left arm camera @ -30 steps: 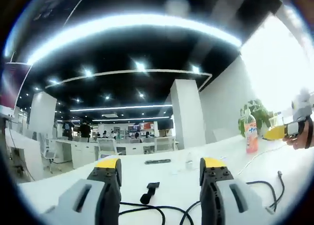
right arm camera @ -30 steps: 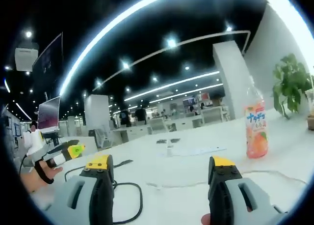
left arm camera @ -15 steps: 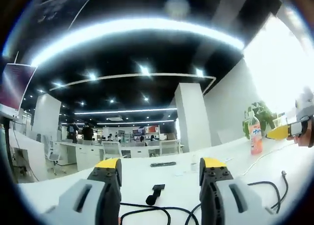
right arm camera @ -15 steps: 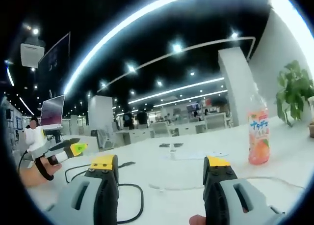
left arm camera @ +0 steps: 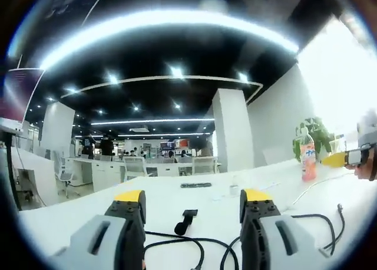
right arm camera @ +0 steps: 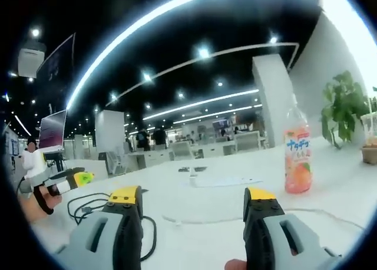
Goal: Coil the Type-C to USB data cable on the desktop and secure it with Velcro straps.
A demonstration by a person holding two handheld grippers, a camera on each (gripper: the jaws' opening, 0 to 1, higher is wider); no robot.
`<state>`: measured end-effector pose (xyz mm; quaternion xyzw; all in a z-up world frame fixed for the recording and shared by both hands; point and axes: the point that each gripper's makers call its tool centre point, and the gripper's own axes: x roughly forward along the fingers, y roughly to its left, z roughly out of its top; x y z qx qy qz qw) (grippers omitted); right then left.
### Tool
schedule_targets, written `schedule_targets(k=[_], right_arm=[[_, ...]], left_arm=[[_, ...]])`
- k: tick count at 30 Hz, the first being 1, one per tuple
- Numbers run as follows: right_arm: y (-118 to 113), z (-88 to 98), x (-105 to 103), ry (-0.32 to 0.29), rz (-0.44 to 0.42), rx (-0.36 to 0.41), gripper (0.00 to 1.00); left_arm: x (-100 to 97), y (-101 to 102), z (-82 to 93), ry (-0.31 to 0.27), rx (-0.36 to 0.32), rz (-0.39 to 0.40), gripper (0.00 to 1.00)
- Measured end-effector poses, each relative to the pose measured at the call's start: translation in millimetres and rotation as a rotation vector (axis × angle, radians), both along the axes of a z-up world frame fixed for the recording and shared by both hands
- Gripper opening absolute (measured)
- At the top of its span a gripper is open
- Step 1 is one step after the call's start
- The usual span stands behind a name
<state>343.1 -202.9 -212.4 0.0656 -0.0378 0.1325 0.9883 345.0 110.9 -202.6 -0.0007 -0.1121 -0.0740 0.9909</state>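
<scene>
I'm holding the left gripper (left arm camera: 192,206) wide apart, nothing between its jaws, hovering above the white desk (left arm camera: 177,198) and touching nothing. Just ahead of it the black cable (left arm camera: 177,242) is lying loose, curving across the desk between and below the jaws, with a short black piece (left arm camera: 185,221) sitting just beyond it; I'm judging that to be the Velcro strap, though it could be a connector end. More cable is trailing off to the right, ending in a plug (left arm camera: 340,208).

I'm keeping the right gripper (right arm camera: 193,203) spread wide too, empty, clear of the desk. In the right gripper view the cable is showing as untidy loops (right arm camera: 88,204) to the left of my jaws, near the left gripper (right arm camera: 62,180) coming in from that side. A thin pale cord (right arm camera: 235,218) is running across the desk just beyond my jaws. An orange drink bottle (right arm camera: 297,159) is standing upright farther back, with a potted plant (right arm camera: 344,108) behind it.

By my reading, nothing is done yet: the cable is uncoiled, no strap is around it, and neither gripper has a hold. Gathering, looping and strapping all remain.
</scene>
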Motion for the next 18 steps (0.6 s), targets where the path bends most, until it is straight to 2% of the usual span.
schedule_targets(k=[2, 3, 5, 9, 18], right_arm=[[-1, 0.5, 0, -0.002, -0.002, -0.001, 0.68], [0, 0.0, 0, 0.0, -0.001, -0.005, 0.68], [1, -0.2, 0, 0.002, 0.003, -0.006, 0.69], [5, -3.3, -2, 0.022, 0.016, 0.008, 0.7], [15, -6.8, -3, 0.035, 0.046, -0.004, 0.69]], left_arm=[[3.6, 14, -1.8, 0.012, -0.019, 0.03, 0.65], [2.8, 10, -2.9, 0.016, -0.023, 0.035, 0.66], [3.4, 16, -5.1, 0.028, -0.024, 0.052, 0.68], [1.1, 20, -7.4, 0.035, 0.009, 0.077, 0.68], [-1.1, 20, -8.8, 0.036, 0.029, 0.082, 0.65]])
